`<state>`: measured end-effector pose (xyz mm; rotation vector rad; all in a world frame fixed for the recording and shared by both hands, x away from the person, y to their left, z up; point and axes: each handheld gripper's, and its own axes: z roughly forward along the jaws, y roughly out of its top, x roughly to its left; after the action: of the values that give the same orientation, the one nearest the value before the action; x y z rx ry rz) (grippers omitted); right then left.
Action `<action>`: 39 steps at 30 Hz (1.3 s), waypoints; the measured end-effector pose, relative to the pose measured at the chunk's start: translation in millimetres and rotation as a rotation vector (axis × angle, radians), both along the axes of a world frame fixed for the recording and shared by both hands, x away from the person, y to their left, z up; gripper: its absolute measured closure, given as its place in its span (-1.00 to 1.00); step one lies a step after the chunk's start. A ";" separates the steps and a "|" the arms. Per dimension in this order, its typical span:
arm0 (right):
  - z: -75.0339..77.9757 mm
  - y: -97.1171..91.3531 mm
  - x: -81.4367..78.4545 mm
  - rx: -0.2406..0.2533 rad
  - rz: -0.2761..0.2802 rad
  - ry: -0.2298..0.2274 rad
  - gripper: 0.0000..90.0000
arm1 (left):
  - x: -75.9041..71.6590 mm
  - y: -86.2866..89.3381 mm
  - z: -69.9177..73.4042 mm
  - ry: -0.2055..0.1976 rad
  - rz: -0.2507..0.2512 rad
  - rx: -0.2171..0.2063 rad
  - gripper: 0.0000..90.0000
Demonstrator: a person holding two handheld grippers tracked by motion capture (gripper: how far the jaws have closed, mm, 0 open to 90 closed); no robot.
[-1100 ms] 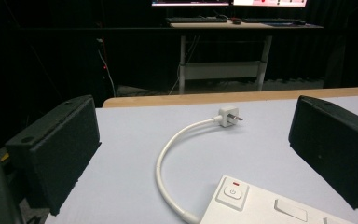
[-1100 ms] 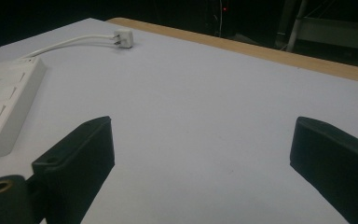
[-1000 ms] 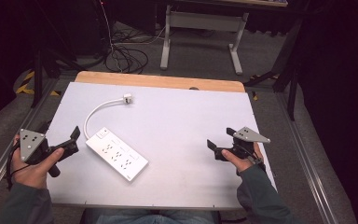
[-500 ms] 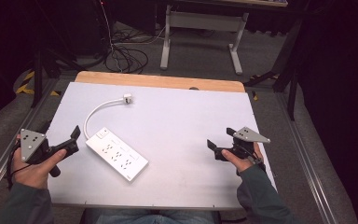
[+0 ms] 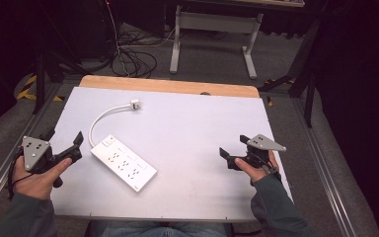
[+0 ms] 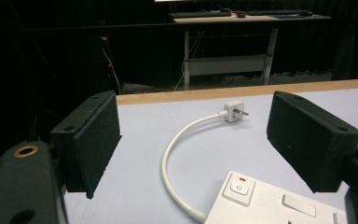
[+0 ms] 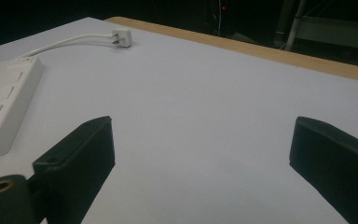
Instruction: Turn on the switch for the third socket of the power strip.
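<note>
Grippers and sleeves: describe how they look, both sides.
The left gripper and right gripper are black, each topped by a grey three-cornered plate dotted with small holes. In the gripper views the jaws are flat, rectangular black pads with a foam-like face; a brass-coloured ring sits at the lower left. The person's sleeves are dark teal-grey.

— What did the surface (image 5: 192, 123) look like?
— Pale and flat, with a bare wooden strip (image 5: 168, 86) along its far edge.
— And what lay on it?
— A white power strip (image 5: 123, 162), set at a slant left of centre. Its white cord (image 5: 97, 122) curved away to a plug (image 5: 134, 104) lying nearer the far edge.
</note>
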<state>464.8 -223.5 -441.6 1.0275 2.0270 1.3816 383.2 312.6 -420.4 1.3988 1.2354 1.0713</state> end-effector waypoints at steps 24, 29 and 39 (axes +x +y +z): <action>0.0 -0.2 -0.5 -0.006 -0.004 0.002 -0.84 | 0.1 1.5 -0.2 0.039 -0.041 0.039 0.37; 0.0 -0.3 -0.8 -0.008 -0.004 0.002 -0.84 | 0.6 2.0 -0.4 0.049 -0.048 0.034 0.49; 0.0 -0.5 -0.9 -0.008 -0.005 0.003 -0.84 | 0.5 4.4 0.7 0.058 -0.066 0.010 0.90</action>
<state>463.9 -224.1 -441.6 1.0314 2.0291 1.3693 383.7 317.0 -419.7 1.4771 1.2182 0.9991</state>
